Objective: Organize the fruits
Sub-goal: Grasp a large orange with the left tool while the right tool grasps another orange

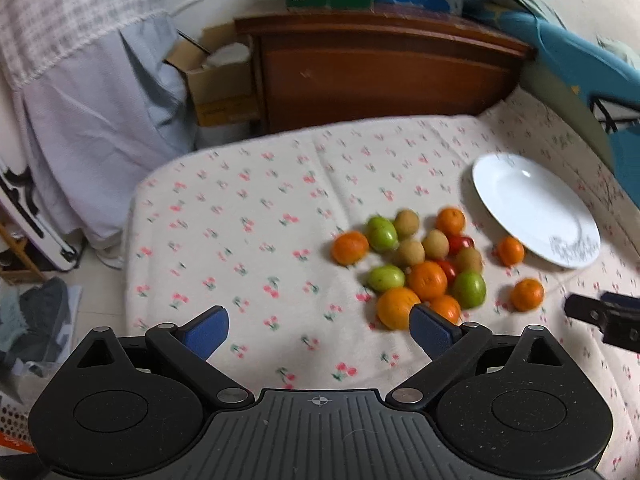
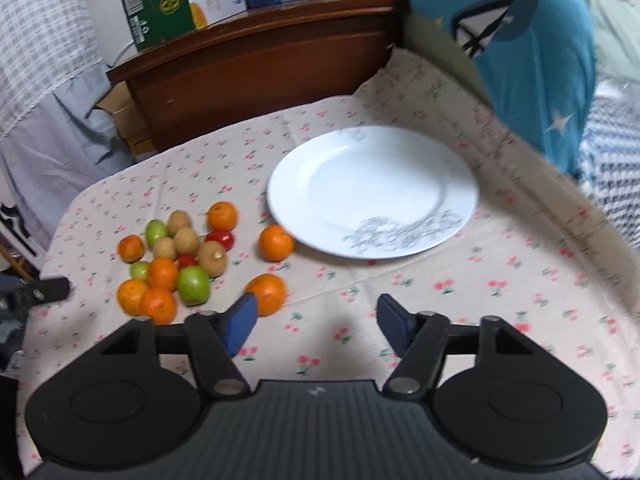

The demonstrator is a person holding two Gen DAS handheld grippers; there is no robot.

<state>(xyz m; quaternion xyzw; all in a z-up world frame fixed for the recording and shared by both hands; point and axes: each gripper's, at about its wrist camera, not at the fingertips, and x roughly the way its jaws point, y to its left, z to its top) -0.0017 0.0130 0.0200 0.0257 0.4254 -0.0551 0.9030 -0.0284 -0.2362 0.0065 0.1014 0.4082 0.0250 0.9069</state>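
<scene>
A pile of fruit lies on the cherry-print cloth: several oranges, green fruits, brown fruits and small red ones; it also shows in the right wrist view. An empty white plate sits to its right, also in the right wrist view. Two loose oranges lie between pile and plate. My left gripper is open and empty, its right finger just in front of the pile. My right gripper is open and empty, its left finger beside the nearest orange.
A wooden headboard stands behind the cloth. A blue pillow rises right of the plate. Boxes stand on the headboard. A cardboard box and hanging fabric are at the left, beyond the bed edge.
</scene>
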